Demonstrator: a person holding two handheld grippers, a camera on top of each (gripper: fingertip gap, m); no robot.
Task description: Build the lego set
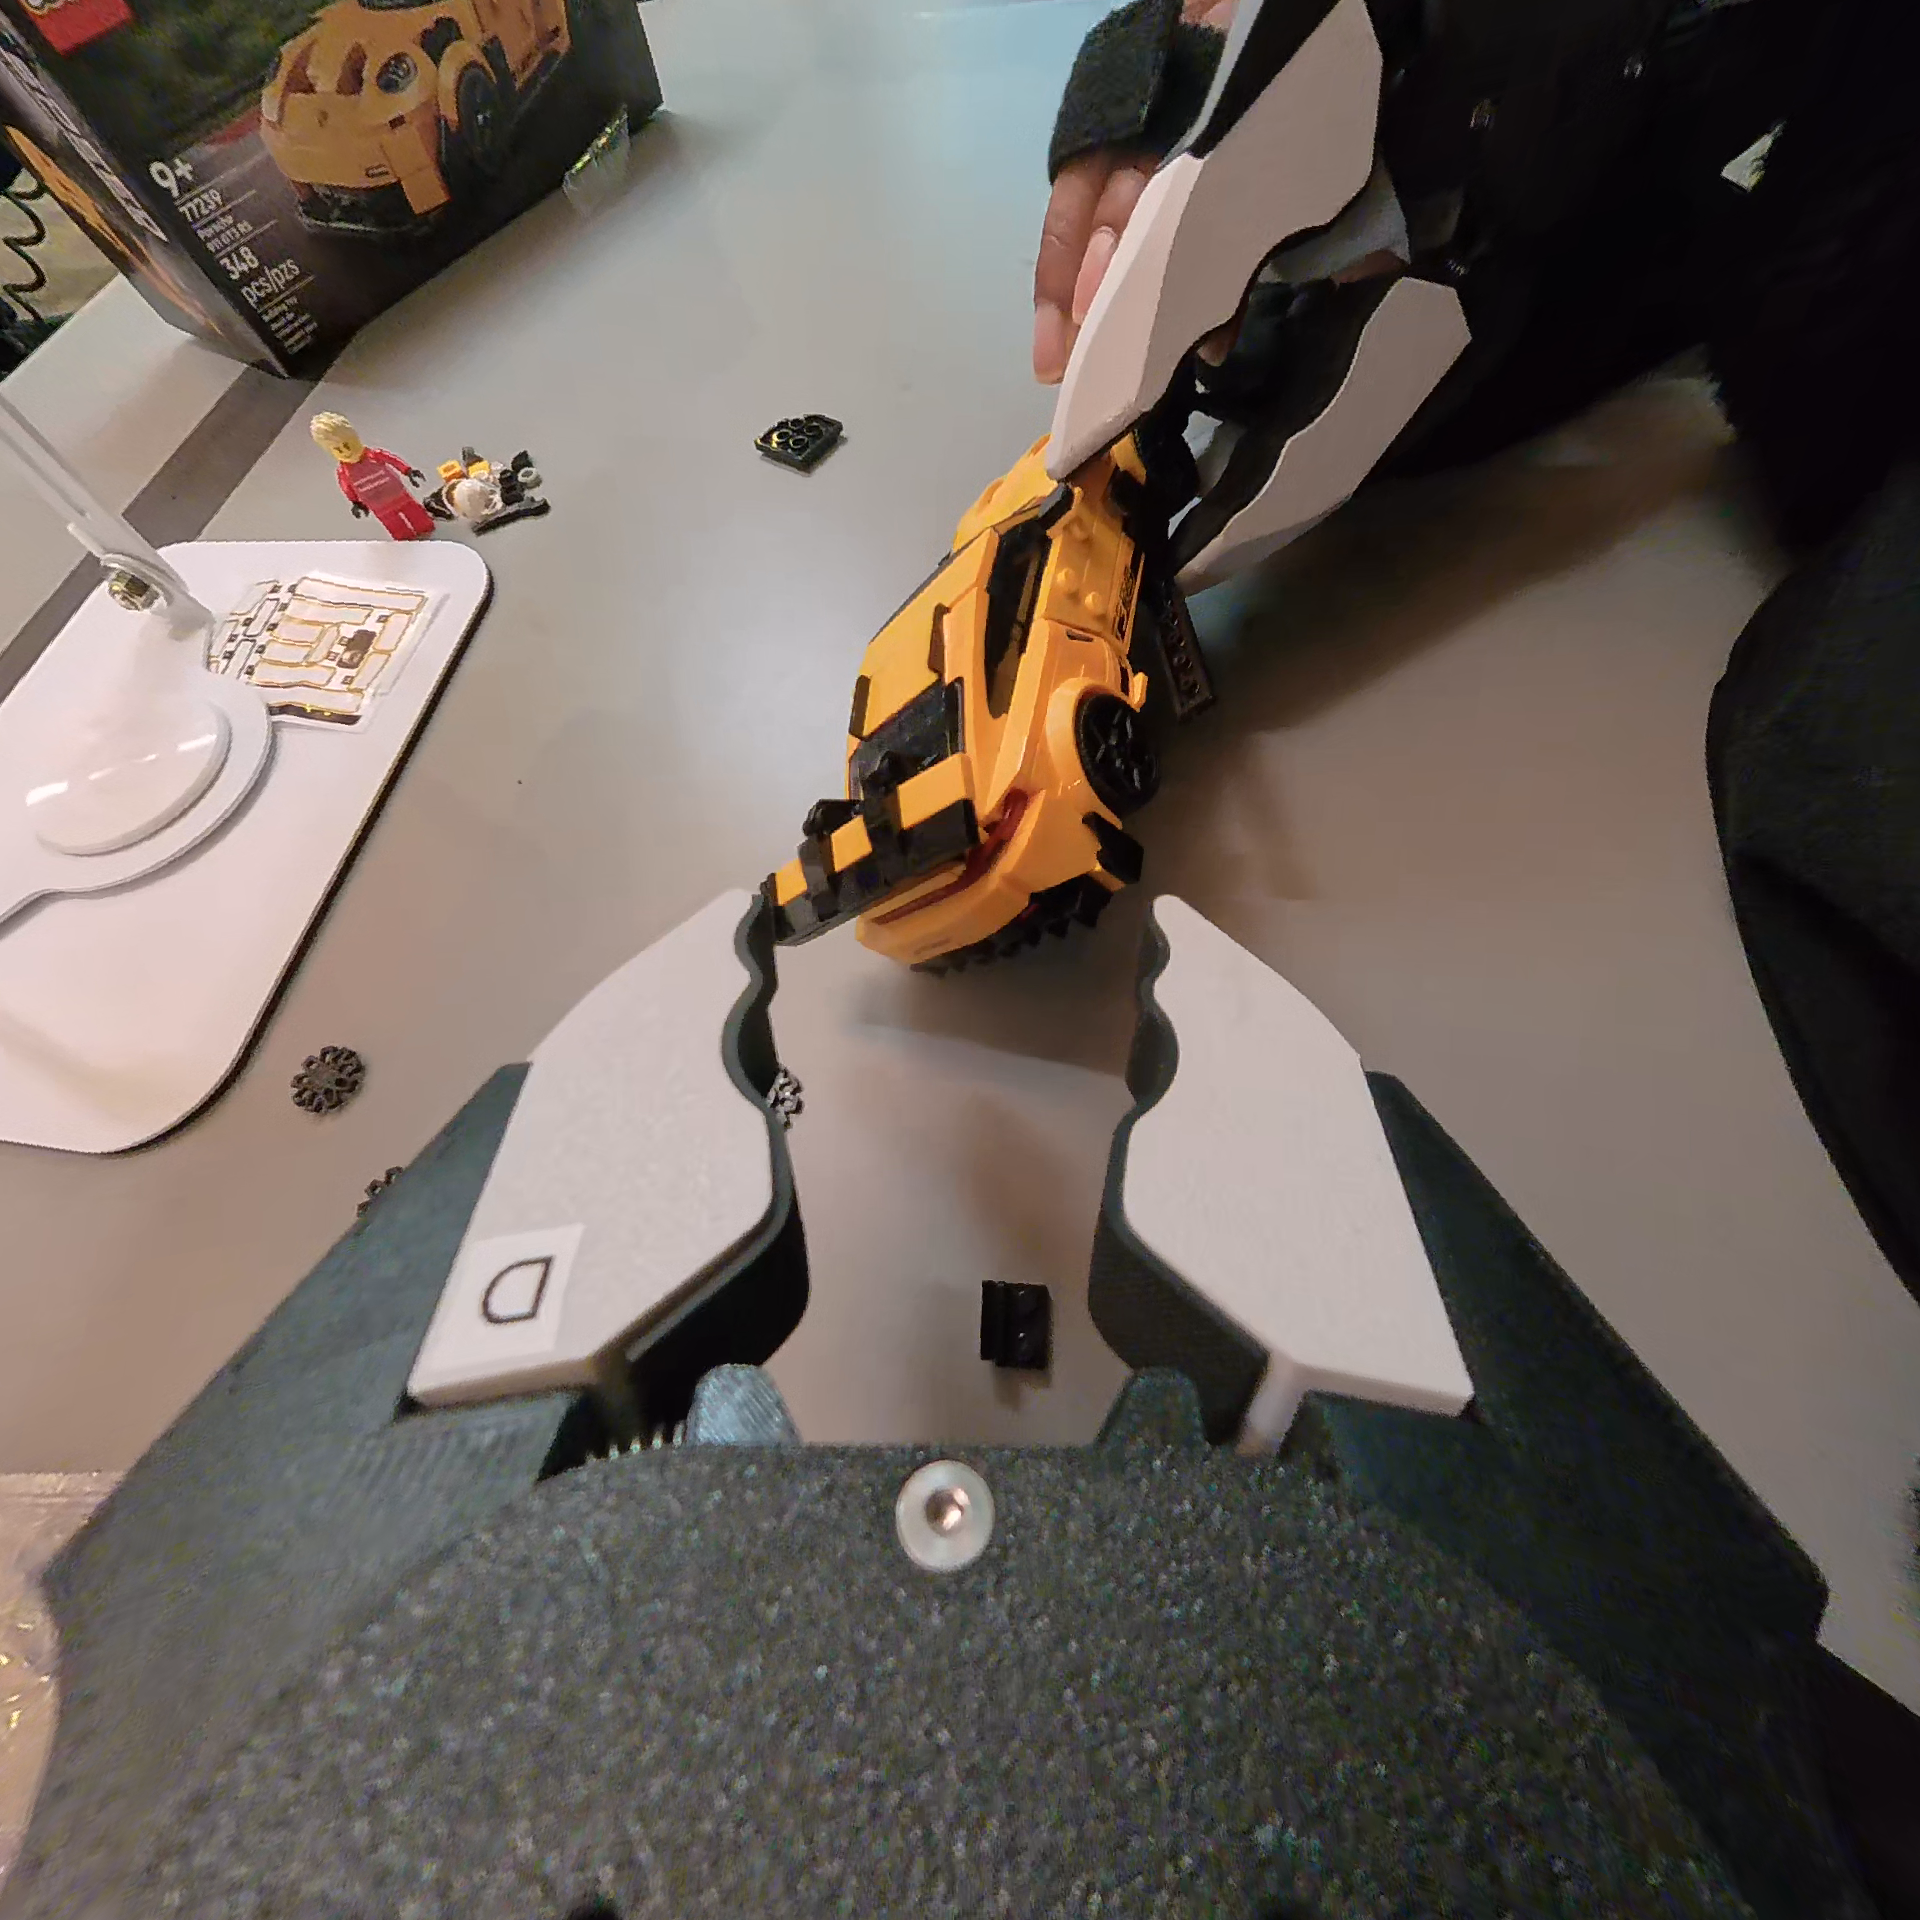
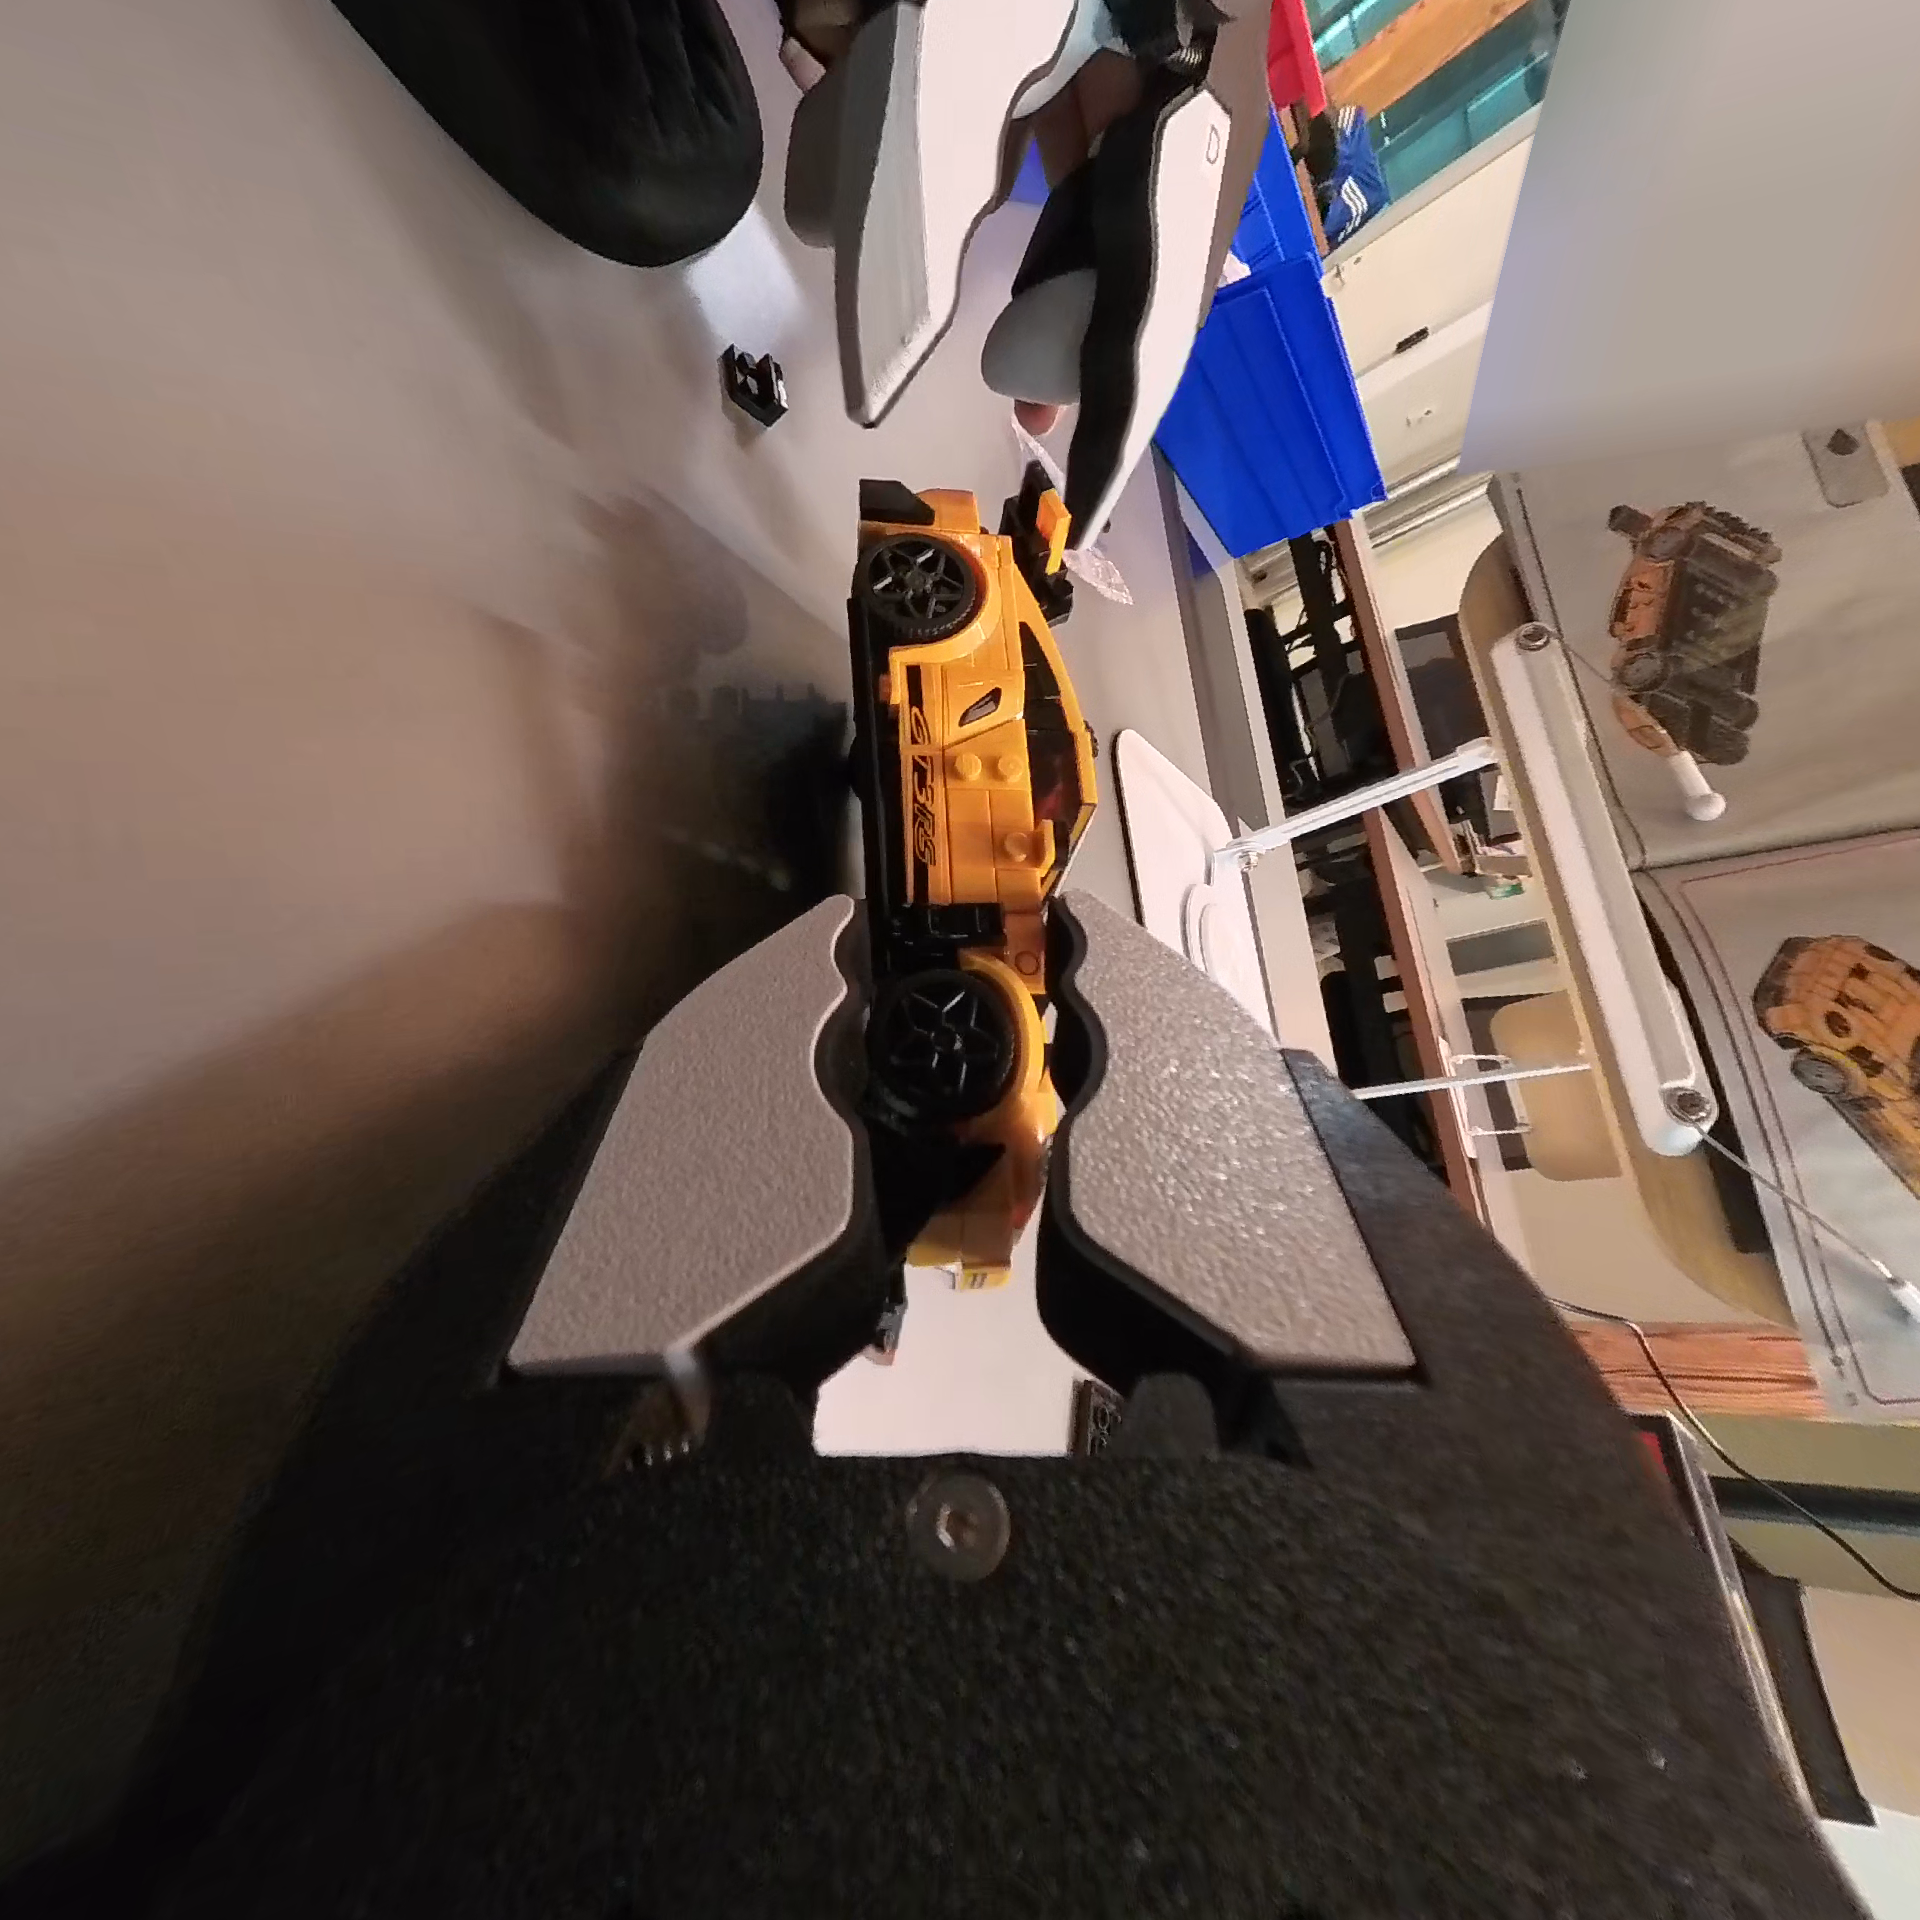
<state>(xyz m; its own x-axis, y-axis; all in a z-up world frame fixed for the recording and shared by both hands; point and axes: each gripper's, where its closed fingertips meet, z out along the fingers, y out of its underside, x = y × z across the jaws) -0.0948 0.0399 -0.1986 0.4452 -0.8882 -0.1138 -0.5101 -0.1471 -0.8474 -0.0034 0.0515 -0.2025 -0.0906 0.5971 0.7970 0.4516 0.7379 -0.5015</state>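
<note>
Your right gripper (image 2: 956, 1039) is clamped on the nose of the yellow-and-black brick-built sports car (image 1: 997, 727), which sits tilted on the grey tabletop (image 1: 644, 312). Your left gripper (image 1: 951, 925), jaws spread and empty, hovers at its striped rear wing. Hold the car steady and press gently. Whether that wing is seated is hard to make out, as is the car's underside

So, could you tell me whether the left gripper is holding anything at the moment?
No, the left gripper is open, with only bare table and a small black brick lying loose between its fingers.
</note>
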